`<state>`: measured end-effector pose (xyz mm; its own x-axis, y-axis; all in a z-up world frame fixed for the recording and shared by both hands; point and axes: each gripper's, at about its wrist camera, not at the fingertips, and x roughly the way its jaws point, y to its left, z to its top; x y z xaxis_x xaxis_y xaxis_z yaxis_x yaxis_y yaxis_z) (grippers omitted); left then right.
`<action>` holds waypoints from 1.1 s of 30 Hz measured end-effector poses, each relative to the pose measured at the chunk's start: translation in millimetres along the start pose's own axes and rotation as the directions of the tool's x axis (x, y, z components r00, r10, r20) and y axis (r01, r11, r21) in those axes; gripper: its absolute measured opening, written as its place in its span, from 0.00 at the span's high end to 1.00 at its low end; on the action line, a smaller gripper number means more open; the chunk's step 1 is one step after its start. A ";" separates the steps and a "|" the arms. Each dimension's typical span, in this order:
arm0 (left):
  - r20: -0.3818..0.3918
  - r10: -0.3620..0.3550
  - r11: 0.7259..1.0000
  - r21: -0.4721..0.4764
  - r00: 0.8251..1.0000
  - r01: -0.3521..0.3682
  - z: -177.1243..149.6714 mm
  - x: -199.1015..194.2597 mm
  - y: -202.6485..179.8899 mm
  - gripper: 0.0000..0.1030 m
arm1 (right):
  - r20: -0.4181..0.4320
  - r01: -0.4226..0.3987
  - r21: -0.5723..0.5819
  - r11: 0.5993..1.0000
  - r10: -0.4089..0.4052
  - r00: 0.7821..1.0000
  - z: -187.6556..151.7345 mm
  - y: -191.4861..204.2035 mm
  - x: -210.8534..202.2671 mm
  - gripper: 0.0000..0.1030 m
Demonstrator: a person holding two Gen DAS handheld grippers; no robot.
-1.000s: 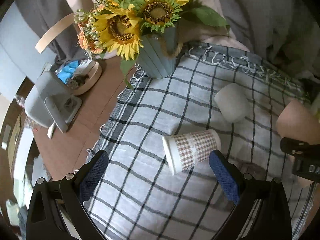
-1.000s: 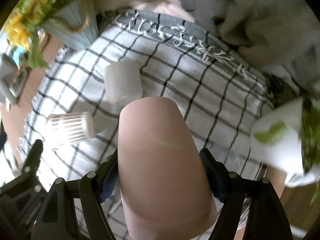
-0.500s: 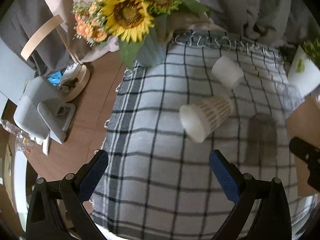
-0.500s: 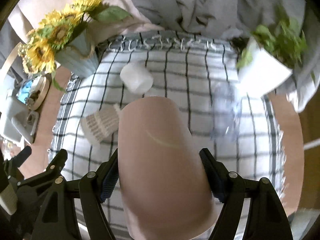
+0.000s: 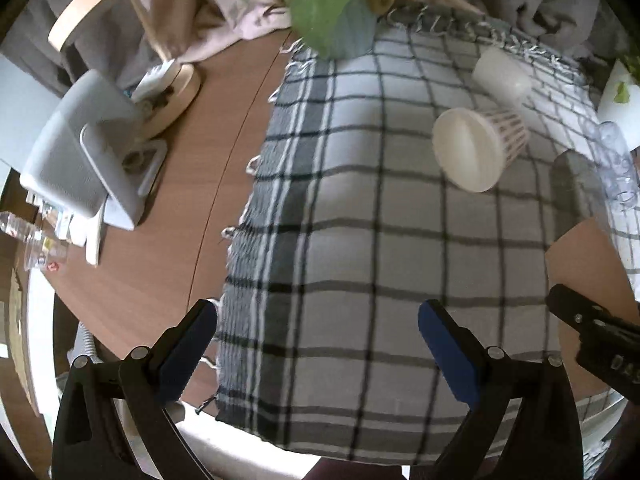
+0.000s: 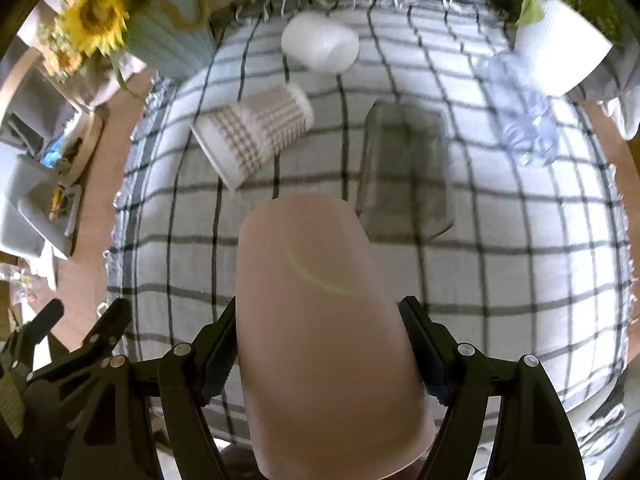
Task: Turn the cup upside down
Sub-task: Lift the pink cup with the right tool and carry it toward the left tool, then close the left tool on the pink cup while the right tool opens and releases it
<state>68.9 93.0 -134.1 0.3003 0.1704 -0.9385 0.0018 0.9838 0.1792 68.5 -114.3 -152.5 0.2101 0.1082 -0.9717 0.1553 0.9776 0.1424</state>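
My right gripper [image 6: 320, 344] is shut on a pink cup [image 6: 324, 320] and holds it above the checked cloth [image 6: 500, 264], its closed base pointing forward and down. The pink cup also shows at the right edge of the left wrist view [image 5: 584, 256]. My left gripper [image 5: 316, 352] is open and empty above the cloth's near left part [image 5: 360, 260]. A paper cup with a brown check pattern [image 6: 256, 136] lies on its side; it also shows in the left wrist view [image 5: 476, 146]. A plain white cup [image 6: 320, 42] lies on its side behind it.
A clear plastic cup [image 6: 520, 112] lies at the right. A sunflower vase [image 6: 160, 36] stands back left, a white plant pot [image 6: 560, 48] back right. A grey device [image 5: 84, 148] and a round wooden stand [image 5: 176, 80] sit on the wooden table [image 5: 200, 200] left of the cloth.
Both grippers have risen and drawn back from the table, so the cups look smaller and farther. The right gripper still holds the pink cup. The left gripper stays open.
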 end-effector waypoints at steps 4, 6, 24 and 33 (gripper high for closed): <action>-0.019 0.020 1.000 -0.004 1.000 -0.020 -3.4 8.6 5.7 0.00 | -0.029 0.008 -0.005 1.000 -0.009 1.000 -2.6 13.6 22.1 0.26; -0.027 0.023 1.000 -0.007 0.999 -0.023 -3.9 11.8 7.8 0.00 | -0.039 0.015 -0.003 1.000 -0.015 0.999 -2.7 18.0 30.8 0.26; -0.067 0.026 0.999 -0.042 0.997 -0.029 -11.1 20.3 9.5 0.00 | -0.092 0.004 0.004 1.000 -0.004 0.996 -17.8 29.6 57.6 0.25; -0.045 -0.005 0.998 -0.056 0.999 0.003 -10.7 0.4 1.1 0.00 | -0.045 -0.070 0.018 0.997 0.071 0.996 -21.0 14.9 10.7 0.22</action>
<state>58.8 94.8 -137.4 0.2566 0.1674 -0.9519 -0.0503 0.9859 0.1598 52.8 -94.8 -164.7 0.1774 0.1852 -0.9666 0.1576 0.9641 0.2137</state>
